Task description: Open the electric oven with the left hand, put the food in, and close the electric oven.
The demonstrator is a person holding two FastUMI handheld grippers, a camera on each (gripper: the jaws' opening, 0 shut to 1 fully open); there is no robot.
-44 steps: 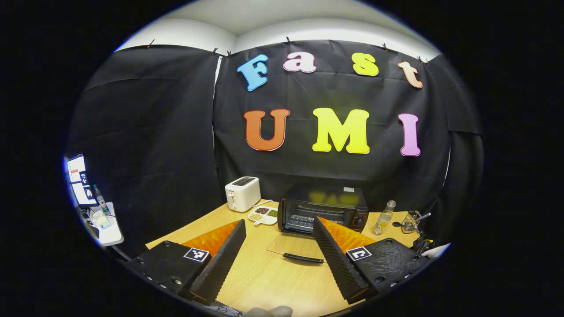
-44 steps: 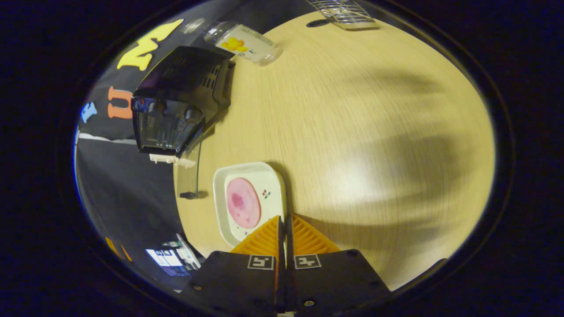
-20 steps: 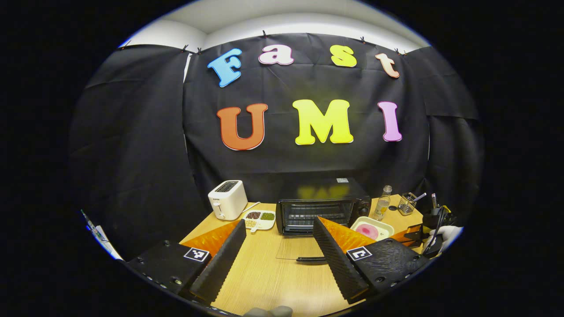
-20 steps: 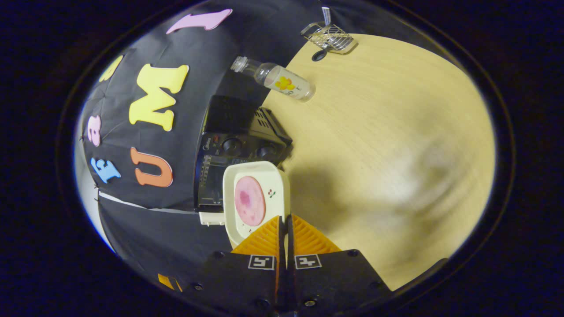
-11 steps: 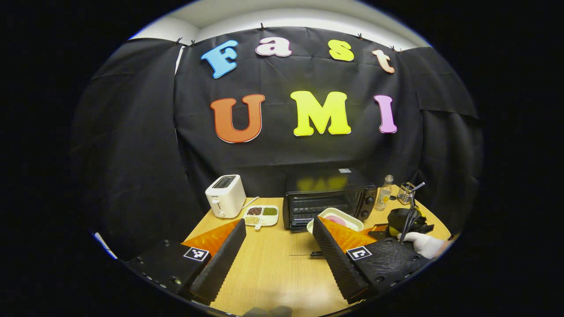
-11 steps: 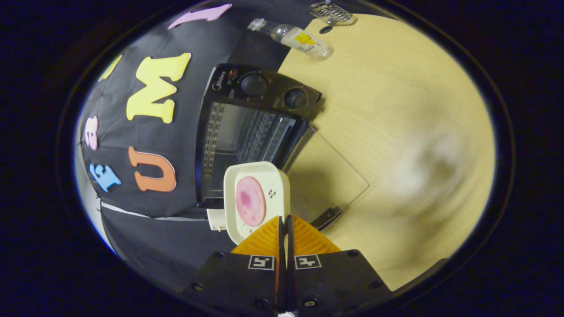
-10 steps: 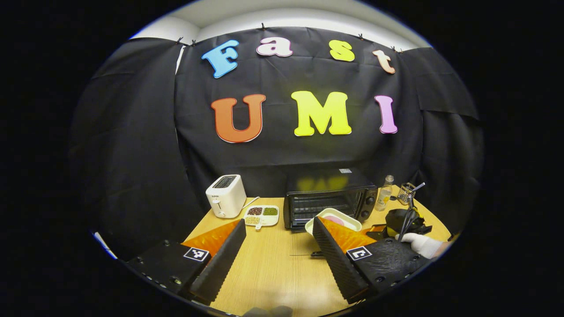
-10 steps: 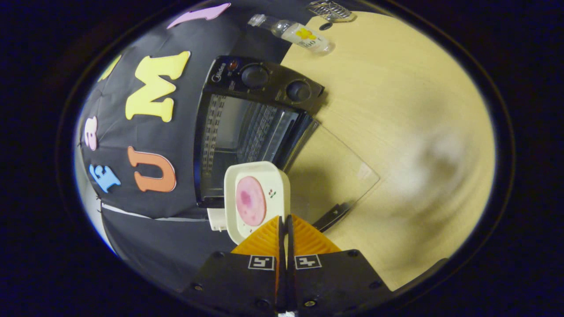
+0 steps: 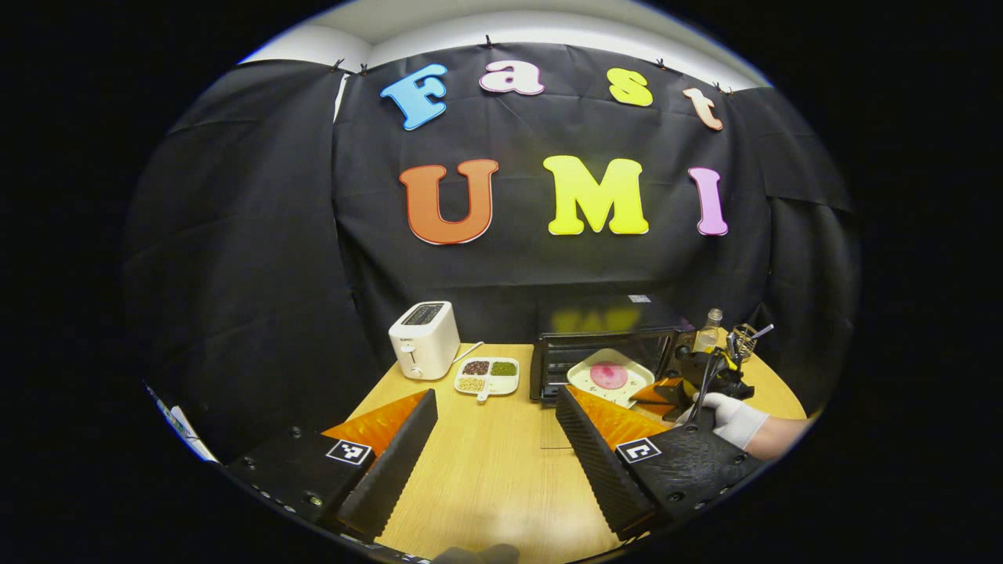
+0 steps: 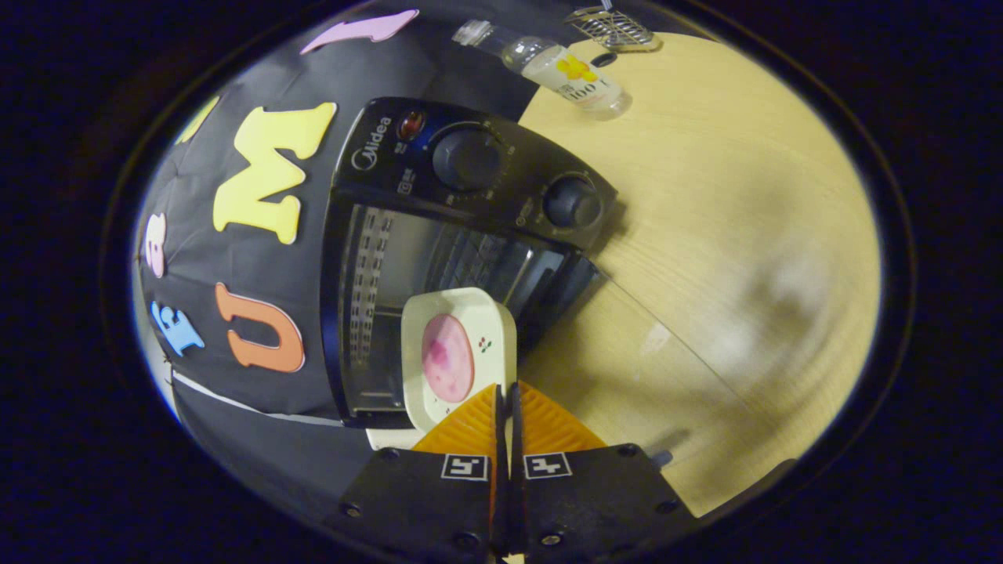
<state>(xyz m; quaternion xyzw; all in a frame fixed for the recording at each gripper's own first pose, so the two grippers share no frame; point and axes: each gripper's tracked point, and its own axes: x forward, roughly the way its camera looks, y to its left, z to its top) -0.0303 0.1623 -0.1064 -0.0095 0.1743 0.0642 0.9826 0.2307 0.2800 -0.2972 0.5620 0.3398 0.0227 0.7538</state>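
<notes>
From the left gripper view I start at the left of the table: the toaster stands at the back, and just beside it is the divided snack dish. My left gripper hangs above the table, jaws spread wide and holding nothing.

Next comes the oven. Its glass door lies folded down flat over the table, so I judge the opening step done.

In front of the oven's mouth is the plate with the pink slice of food on it. My right gripper has its jaws pressed together on the plate's near rim, carrying it tipped on edge in its own view. A gloved hand holds that gripper. The plate looks to be at the opening, not yet on the rack inside.

At the far right stand a bottle and a wire basket.

Left to do, as I read it: slide the plate in, let go, back out, then shut the door.
</notes>
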